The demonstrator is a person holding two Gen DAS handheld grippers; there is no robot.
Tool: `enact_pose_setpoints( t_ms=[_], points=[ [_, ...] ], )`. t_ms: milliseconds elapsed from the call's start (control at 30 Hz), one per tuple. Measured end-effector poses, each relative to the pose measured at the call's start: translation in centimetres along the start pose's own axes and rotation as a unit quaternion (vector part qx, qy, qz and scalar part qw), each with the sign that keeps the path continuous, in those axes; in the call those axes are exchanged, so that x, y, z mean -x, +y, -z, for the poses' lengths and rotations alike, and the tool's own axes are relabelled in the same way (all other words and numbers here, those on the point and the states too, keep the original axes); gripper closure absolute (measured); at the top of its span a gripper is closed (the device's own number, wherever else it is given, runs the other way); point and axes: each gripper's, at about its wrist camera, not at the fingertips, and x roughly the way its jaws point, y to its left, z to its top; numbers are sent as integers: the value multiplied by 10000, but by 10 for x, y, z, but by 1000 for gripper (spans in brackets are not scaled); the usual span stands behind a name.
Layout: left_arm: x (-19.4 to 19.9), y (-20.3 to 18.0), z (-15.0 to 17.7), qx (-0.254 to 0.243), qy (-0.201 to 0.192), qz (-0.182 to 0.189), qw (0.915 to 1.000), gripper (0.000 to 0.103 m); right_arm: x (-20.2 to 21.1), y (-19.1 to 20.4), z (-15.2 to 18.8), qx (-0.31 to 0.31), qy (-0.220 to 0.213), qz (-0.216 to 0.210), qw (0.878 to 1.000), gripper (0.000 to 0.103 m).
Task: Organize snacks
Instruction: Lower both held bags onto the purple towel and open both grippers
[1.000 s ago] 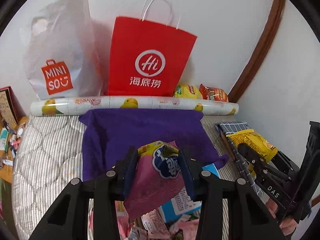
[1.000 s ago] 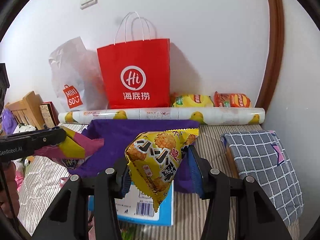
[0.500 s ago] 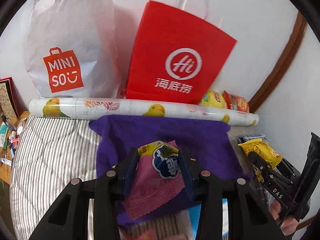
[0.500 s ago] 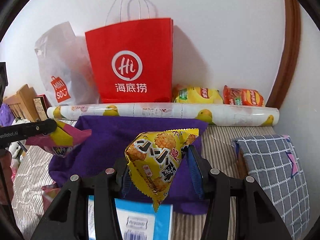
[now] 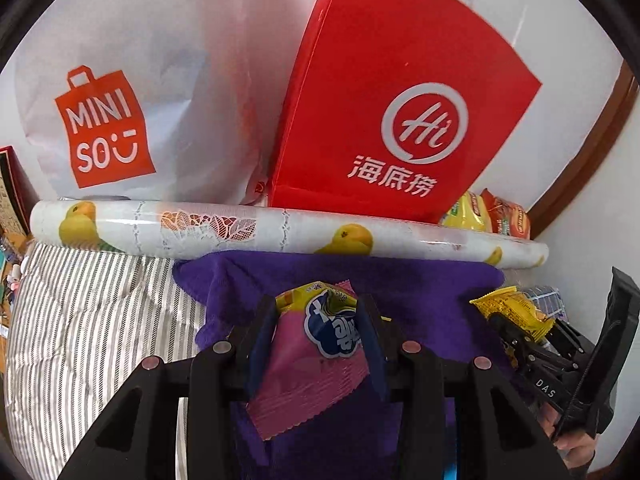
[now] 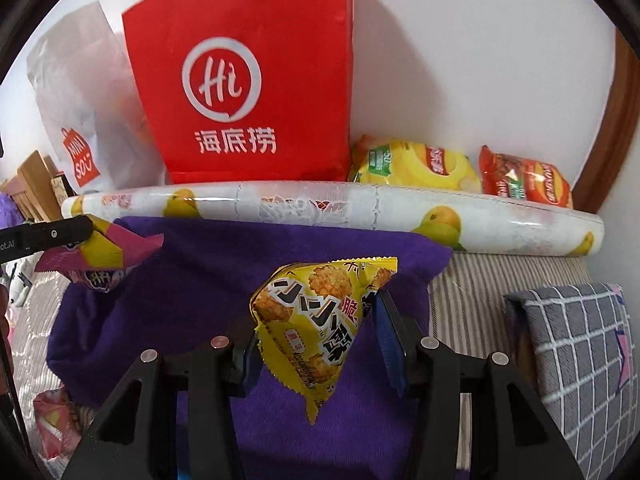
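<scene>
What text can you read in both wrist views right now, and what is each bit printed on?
"MINI SO": white plastic bag.
"Hi" and "海底捞": red paper bag.
"DAS": right claw, seen from the left wrist.
Large black characters and a red "脆": yellow snack packet; the rest is too creased.
Pink snack packet logo: folded, unreadable.
Chip bags: too small.

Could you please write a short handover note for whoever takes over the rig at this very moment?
Left tool: shut on the pink snack packet, held above the purple cloth.
Right tool: shut on the yellow snack packet, also over the cloth.
Two chip bags lie behind the patterned roll, beside the red paper bag; the white plastic bag stands on its other side.
Done: both packets picked up.
Left: set both down; where they belong is not shown. More packets lie on the striped bedding at the lower left.
</scene>
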Motion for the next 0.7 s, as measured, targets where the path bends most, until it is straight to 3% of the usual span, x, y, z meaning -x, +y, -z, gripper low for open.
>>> enact_pose_setpoints(
  t_ms=[533, 700],
  points=[
    [-26, 1, 5, -57, 327, -74, 9994, 63, -29, -15, 2, -164, 511, -245, 9983, 54],
    [-27, 0, 5, -164, 446, -119, 9988, 50, -31, -16, 3, -158, 553, -262, 9980, 49]
  ],
)
